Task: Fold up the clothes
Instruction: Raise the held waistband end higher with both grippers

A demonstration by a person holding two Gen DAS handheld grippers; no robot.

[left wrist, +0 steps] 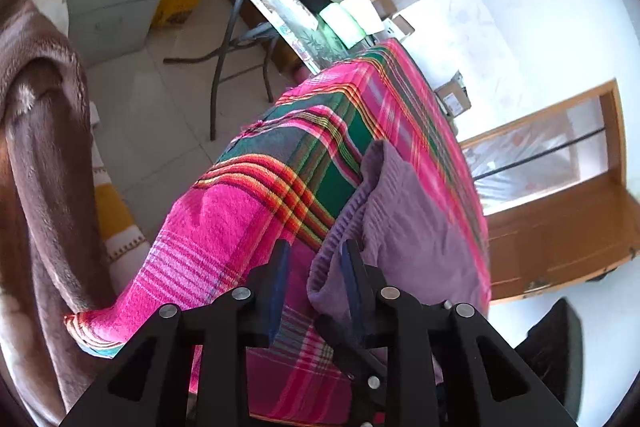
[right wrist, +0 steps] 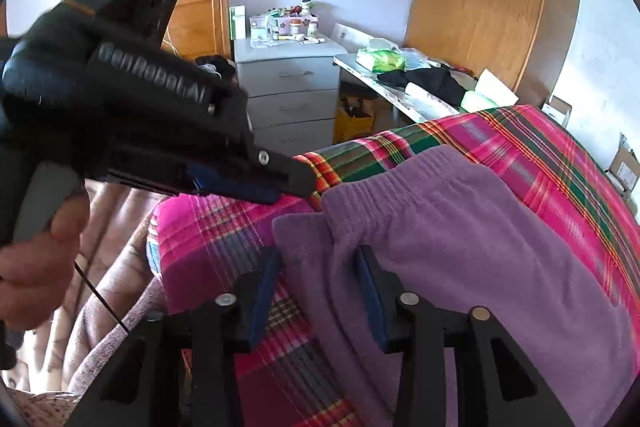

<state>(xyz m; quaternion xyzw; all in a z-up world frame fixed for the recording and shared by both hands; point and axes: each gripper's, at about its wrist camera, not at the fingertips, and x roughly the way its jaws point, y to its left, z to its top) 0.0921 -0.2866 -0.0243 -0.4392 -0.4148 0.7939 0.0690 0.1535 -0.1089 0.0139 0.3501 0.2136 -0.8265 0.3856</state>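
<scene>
The right gripper [right wrist: 318,291] stands open over the purple garment's [right wrist: 460,247] edge on the plaid blanket [right wrist: 560,163]. A hand [right wrist: 36,267] holds the left gripper [right wrist: 280,183] just beside the waistband.

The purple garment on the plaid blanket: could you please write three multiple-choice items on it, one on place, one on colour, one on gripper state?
1. Where does the purple garment lie?
A. on the grey drawers
B. on the plaid blanket
C. on the floor

2. Which colour dominates the blanket?
A. pink
B. yellow
C. white

3. How do the right gripper's jaws stand?
A. shut on the garment
B. shut on nothing
C. open, straddling the garment's edge

Answers: 1 B, the garment rests on the blanket in both views. 2 A, pink fills most of it, crossed by green and orange stripes. 3 C, a wide gap shows between the fingers, with purple cloth inside it.
</scene>
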